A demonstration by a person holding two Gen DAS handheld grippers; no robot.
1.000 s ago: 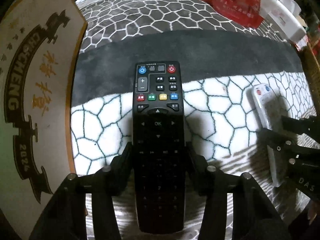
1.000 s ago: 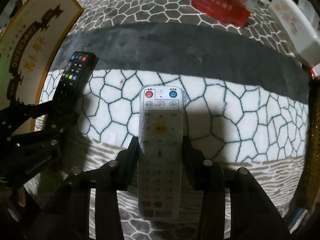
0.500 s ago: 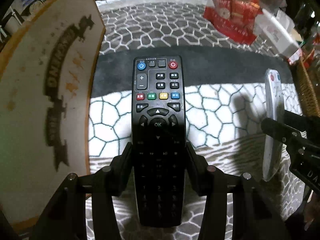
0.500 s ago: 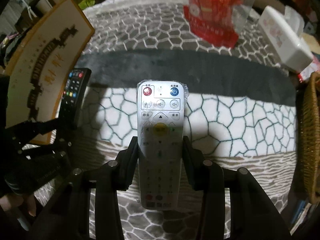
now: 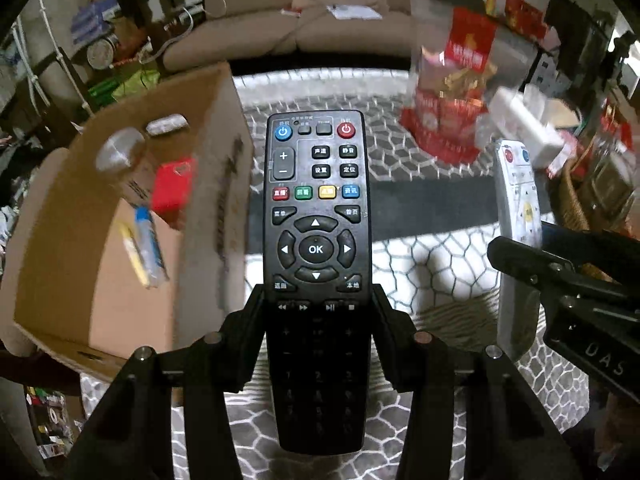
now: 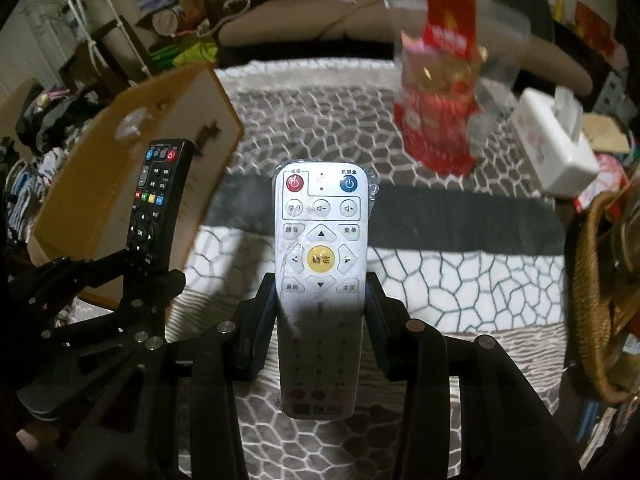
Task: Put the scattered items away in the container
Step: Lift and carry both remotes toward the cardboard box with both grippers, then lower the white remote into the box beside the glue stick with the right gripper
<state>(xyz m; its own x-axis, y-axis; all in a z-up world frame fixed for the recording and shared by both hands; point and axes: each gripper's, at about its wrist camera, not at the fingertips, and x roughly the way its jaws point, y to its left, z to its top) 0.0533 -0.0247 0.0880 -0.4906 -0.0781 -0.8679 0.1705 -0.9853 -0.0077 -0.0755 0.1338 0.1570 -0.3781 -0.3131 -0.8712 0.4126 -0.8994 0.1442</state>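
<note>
My left gripper (image 5: 318,308) is shut on a black remote (image 5: 316,216) and holds it lifted above the patterned cloth, beside the open cardboard box (image 5: 208,208) at the left. The box holds a red packet (image 5: 172,186) and several small items. My right gripper (image 6: 320,300) is shut on a white remote (image 6: 320,240) wrapped in plastic, also lifted. In the right wrist view the black remote (image 6: 156,200) and left gripper (image 6: 152,268) show at the left, in front of the box (image 6: 100,168). The white remote (image 5: 518,208) shows at the right of the left wrist view.
A red snack bag (image 6: 440,112) stands at the back on the grey and white patterned cloth (image 6: 460,272). A white tissue box (image 6: 556,148) lies at the back right. A wicker basket (image 6: 592,280) is at the right edge. A sofa (image 5: 320,20) is behind.
Both grippers have risen with their remotes and tilted up. The box's open inside and the room behind have come into view. The cloth lies farther below.
</note>
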